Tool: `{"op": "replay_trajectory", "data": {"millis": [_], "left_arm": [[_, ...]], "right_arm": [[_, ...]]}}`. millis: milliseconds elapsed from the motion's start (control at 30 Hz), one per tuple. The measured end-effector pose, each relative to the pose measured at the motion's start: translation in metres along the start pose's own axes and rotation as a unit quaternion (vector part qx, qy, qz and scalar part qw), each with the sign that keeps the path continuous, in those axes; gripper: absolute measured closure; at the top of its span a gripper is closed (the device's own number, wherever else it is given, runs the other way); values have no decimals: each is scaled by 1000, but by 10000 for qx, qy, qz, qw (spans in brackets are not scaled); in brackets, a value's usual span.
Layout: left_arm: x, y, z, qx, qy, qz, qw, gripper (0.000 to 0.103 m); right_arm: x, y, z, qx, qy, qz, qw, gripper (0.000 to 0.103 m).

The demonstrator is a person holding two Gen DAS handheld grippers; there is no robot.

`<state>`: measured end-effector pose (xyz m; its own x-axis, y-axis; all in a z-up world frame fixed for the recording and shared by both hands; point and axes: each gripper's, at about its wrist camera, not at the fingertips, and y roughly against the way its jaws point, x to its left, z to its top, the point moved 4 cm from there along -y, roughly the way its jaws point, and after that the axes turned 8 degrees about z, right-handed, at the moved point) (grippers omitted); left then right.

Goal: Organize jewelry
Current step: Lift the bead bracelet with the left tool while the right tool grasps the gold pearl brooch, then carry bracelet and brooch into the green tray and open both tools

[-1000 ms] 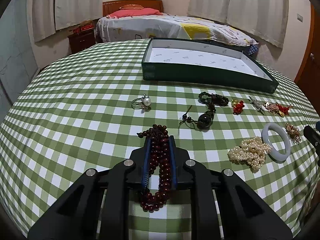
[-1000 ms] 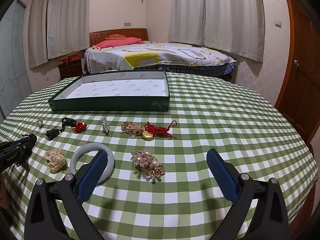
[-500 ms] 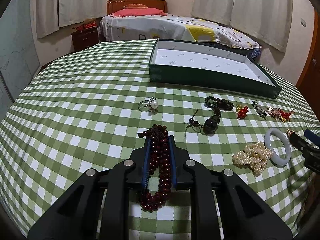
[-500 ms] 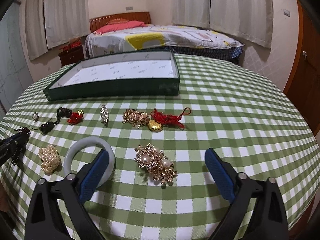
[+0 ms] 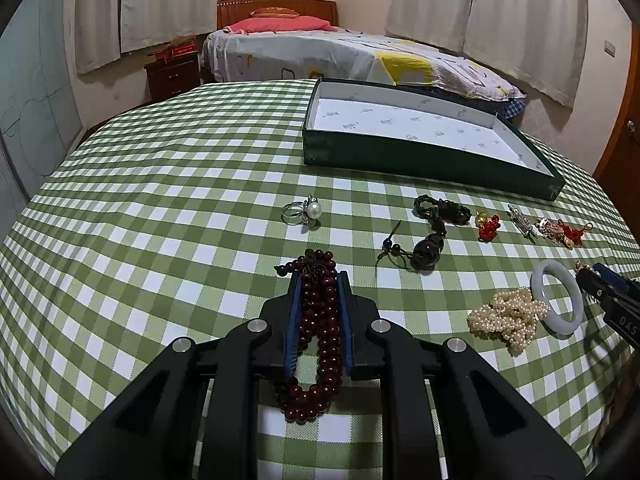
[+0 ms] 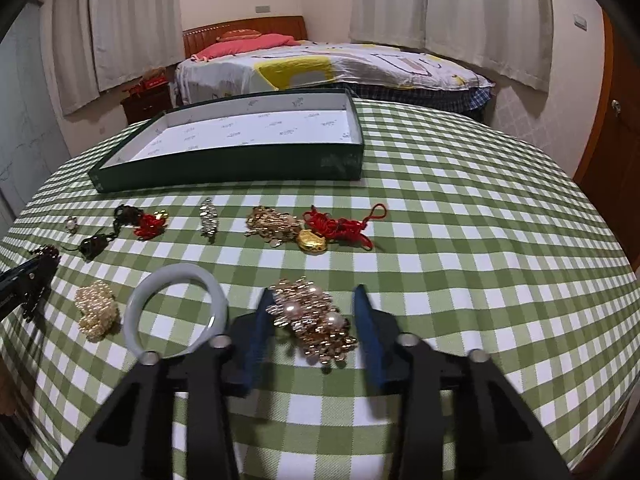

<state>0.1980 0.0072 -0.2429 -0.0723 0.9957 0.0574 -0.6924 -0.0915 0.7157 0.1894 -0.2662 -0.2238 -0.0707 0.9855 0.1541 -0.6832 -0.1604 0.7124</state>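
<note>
Gripping a string of dark red beads [image 5: 318, 320], the left gripper [image 5: 319, 280] has its blue pads pressed against the strand on both sides; the beads bunch beyond the fingertips and loop back beneath the jaws, over the green-and-white checked tablecloth [image 5: 160, 208]. The right gripper [image 6: 314, 300] has just been closing its jaws, and a gold brooch with pearls [image 6: 312, 320] lies between them; a gap shows on the right side, contact on the left cannot be told, so the piece is bracketed, not clamped. Just beside that gripper's left finger lies a pale jade bangle [image 6: 176, 312], and left of the bangle a heap of small pearls [image 6: 96, 312], flat on the cloth. Farther back a row of items runs across the table: a pearl ring [image 5: 302, 213], a dark cord with black beads [image 5: 430, 232], a small red-and-gold charm [image 5: 489, 226], a silver brooch [image 6: 208, 218], a gold-toned cluster [image 6: 272, 224] and a red knotted cord with a gold ingot charm [image 6: 336, 232], the last two touching. Beyond the row stands a shallow dark green box [image 6: 240, 168] with a white printed lining, nothing visible inside it. A bed [image 6: 340, 66] and curtains [image 6: 480, 12] occupy the background.
</note>
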Motion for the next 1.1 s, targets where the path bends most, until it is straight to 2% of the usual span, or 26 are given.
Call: {"op": "replay_trajectory", "data": {"millis": [67, 267, 767, 1100], "left_arm": [[1, 1, 1, -14, 13, 1, 10000, 86], [1, 4, 2, -57, 36, 4, 10000, 86], [0, 15, 8, -209, 52, -25, 9998, 86], [-5, 37, 35, -521, 111, -153, 9985, 86]], "right_arm": [[1, 1, -1, -15, 20, 59, 10000, 74], [3, 8, -2, -122, -4, 138, 9998, 80], [5, 17, 1, -271, -8, 179, 9995, 81], [14, 37, 29, -620, 88, 263, 9977, 81]]}}
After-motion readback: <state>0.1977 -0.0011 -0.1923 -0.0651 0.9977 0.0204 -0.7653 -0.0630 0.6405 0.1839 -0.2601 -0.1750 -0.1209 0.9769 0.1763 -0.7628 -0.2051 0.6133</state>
